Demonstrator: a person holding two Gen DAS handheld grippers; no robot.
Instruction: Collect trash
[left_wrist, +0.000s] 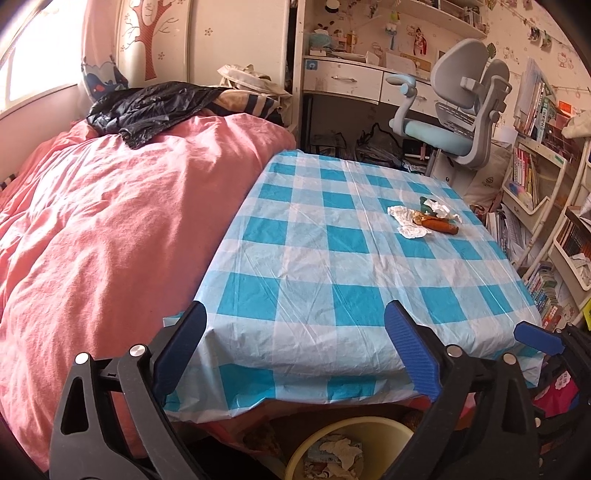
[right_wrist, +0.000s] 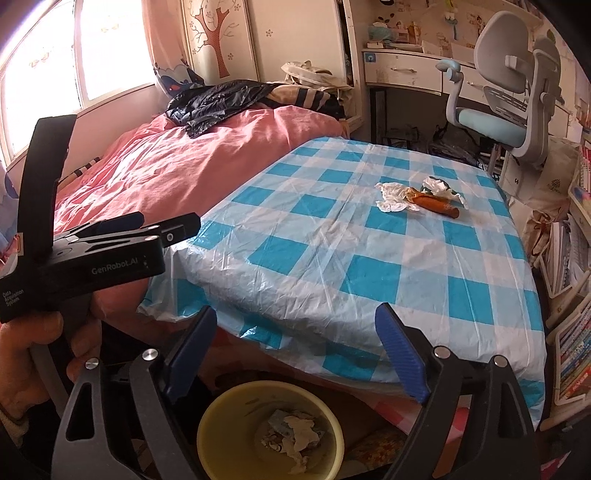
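A small pile of trash lies at the far right of the blue-checked table (left_wrist: 332, 258): crumpled white tissue (left_wrist: 408, 221), an orange-brown wrapper (left_wrist: 439, 225) and a white-green scrap (left_wrist: 436, 206). The pile also shows in the right wrist view, with tissue (right_wrist: 393, 197) and wrapper (right_wrist: 436, 205). A yellow bin (right_wrist: 269, 435) with scraps inside stands on the floor below the table's near edge; it also shows in the left wrist view (left_wrist: 351, 443). My left gripper (left_wrist: 295, 354) is open and empty at the near edge. My right gripper (right_wrist: 295, 354) is open and empty above the bin.
A pink duvet (left_wrist: 110, 229) on a bed flanks the table's left, with a black bag (left_wrist: 147, 107) on it. A grey-blue chair (left_wrist: 454, 107) and desk stand behind. Bookshelves (left_wrist: 546, 206) crowd the right side.
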